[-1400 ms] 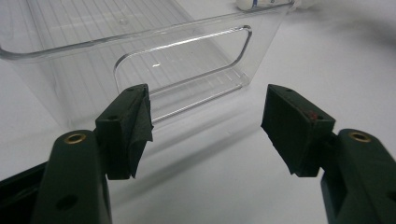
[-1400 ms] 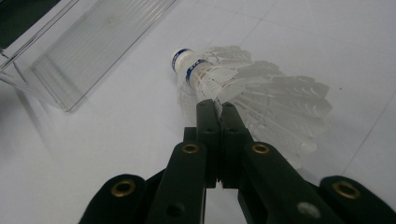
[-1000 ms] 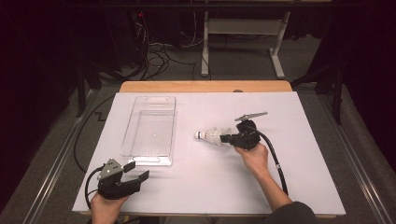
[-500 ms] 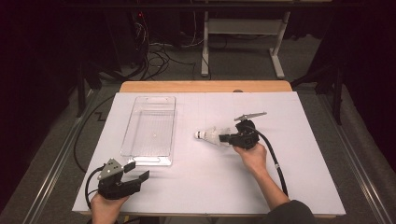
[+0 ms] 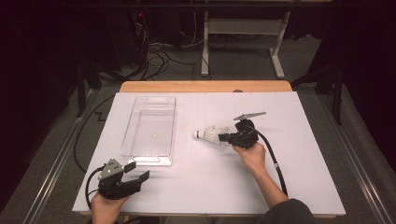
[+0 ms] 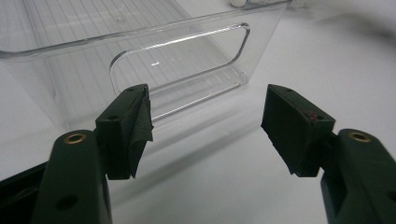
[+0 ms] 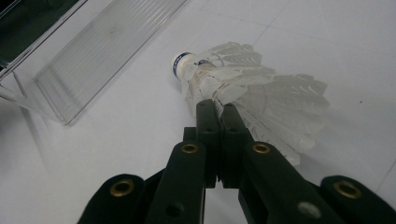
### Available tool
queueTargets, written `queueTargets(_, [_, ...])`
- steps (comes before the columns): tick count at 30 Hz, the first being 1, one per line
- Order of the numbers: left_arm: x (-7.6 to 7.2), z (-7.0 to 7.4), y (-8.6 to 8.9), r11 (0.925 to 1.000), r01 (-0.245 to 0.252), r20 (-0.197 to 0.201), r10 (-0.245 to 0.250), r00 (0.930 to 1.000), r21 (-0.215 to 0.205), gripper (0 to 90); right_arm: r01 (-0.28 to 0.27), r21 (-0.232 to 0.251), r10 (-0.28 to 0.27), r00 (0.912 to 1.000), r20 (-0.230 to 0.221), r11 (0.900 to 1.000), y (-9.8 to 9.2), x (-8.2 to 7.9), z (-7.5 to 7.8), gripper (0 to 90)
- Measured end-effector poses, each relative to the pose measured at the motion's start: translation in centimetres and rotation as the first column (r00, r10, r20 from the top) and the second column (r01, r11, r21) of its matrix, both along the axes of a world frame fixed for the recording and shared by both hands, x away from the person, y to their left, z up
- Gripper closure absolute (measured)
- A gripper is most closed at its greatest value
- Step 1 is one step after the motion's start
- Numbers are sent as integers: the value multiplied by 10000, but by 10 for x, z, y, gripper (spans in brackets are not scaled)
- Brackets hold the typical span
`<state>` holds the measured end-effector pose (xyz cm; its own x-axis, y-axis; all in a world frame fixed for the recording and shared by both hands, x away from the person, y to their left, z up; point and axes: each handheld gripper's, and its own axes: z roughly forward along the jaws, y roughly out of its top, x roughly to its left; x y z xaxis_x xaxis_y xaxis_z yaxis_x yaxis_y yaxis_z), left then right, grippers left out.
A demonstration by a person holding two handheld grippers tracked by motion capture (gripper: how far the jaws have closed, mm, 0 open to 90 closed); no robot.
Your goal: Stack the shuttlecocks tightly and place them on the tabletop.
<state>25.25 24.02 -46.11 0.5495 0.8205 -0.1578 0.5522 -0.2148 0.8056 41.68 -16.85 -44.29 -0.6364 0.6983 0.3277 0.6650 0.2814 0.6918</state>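
Right gripper (image 7: 217, 108) clenched on the shuttlecock (image 7: 243, 98), jaws pinched tight together on the feather skirt rather than the cork. Sensible hold: feathers give a thin edge to nip, while the rounded cork would likely slip. Cork tip with its blue band pointing away from the gripper, toward the clear plastic bin (image 5: 150, 130), so probably lined up to go in nose first. Whether the shuttlecock rests on the white bench (image 5: 299, 186) or is lifted just clear of it: hard to tell, though the skirt seems to lie on or very near the surface. In the high view, right gripper (image 5: 224, 137) sitting right of centre, shuttlecock (image 5: 210, 135) between it and the bin, apart from the bin's right wall.

Left gripper (image 6: 205, 126) released, jaws standing wide with nothing between them, pads (image 6: 135, 126) bare. Aimed at the near end wall of the bin (image 6: 140, 60), just short of the cut-out handle there. Placement reads as readiness to steady or hold the bin by that end while the other hand delivers. In the high view, left gripper (image 5: 137, 170) parked at the near left corner of the bench, just off the bin's near end, not touching it.

Bin empty as far as can be seen, long side running away from the person, open top facing up for an easy drop.
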Motion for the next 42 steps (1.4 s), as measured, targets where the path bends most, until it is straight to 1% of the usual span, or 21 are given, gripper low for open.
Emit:
queueTargets(7, [0, 0, 0, 10000, 8, 4, -8, 10000, -12, 337, 125, -92, -124, 9999, 98, 9999, 0, 0, 0, 850])
queueTargets(15, [1, 0, 0, 10000, 23, -16, -23, 10000, -6, 337, 314, -28, -313, 9995, 92, 9995, -1, -1, 1, 740])
queueTargets(22, [1, 0, 0, 10000, 24, -34, -24, 10000, -15, 337, 312, -129, -311, 9995, 72, 9994, -1, -2, 1, 634])
queueTargets(26, [1, 0, 0, 10000, 13, -42, -13, 10000, -39, 337, 385, -198, -381, 9991, 189, 9991, -1, -4, 2, 577])
queueTargets(33, [1, -1, 1, 10000, 2, -35, -2, 10000, -98, 337, 480, -250, -472, 9984, 319, 9985, -1, -6, 4, 528])
queueTargets(38, [1, -1, 2, 9999, -19, -29, 18, 10000, -133, 337, 482, -288, -474, 9984, 297, 9984, -3, -7, 5, 509])
queueTargets(40, [1, -1, 2, 9999, -16, -45, 16, 10000, -128, 337, 462, -306, -450, 9982, 387, 9985, -3, -8, 6, 506])
queueTargets(42, [1, -1, 2, 9999, -18, -53, 17, 10000, -127, 337, 467, -292, -456, 9983, 376, 9985, -3, -9, 6, 501])
